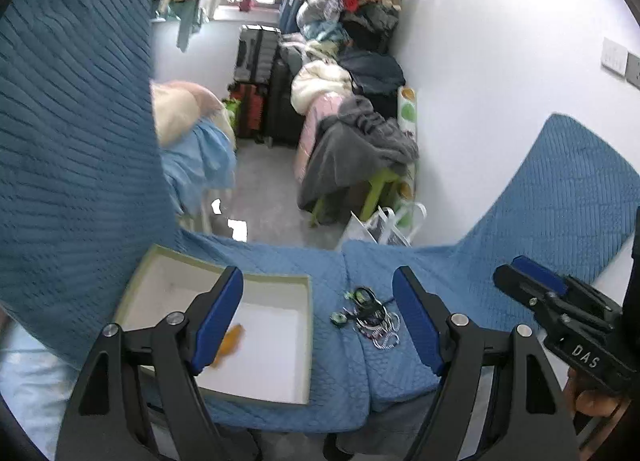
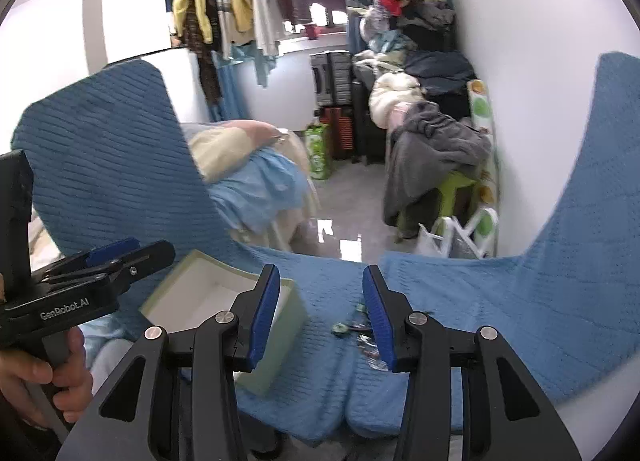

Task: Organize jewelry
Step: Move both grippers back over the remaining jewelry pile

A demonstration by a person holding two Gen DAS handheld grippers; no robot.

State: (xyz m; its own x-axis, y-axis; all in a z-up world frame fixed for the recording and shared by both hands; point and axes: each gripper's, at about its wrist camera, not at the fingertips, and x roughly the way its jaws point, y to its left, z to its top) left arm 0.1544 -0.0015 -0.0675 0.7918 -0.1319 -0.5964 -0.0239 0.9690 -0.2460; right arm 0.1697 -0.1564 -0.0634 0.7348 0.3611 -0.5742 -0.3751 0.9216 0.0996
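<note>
Lying just beyond both wide-open, empty hand-held grippers [image 1: 318,321] [image 2: 320,313], jewelry pile [image 1: 370,317] beside box [image 1: 308,341].

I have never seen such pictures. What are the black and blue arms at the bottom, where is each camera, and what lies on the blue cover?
They are handheld grippers, one in each of a person's hands, with a fisheye camera on each looking along its fingers. One view shows the left gripper, the other the right gripper. Both stand open and hold nothing. On the blue quilted cover lies an open white box with an orange item inside, blurred. Beside the box lies a small pile of jewelry.
</note>
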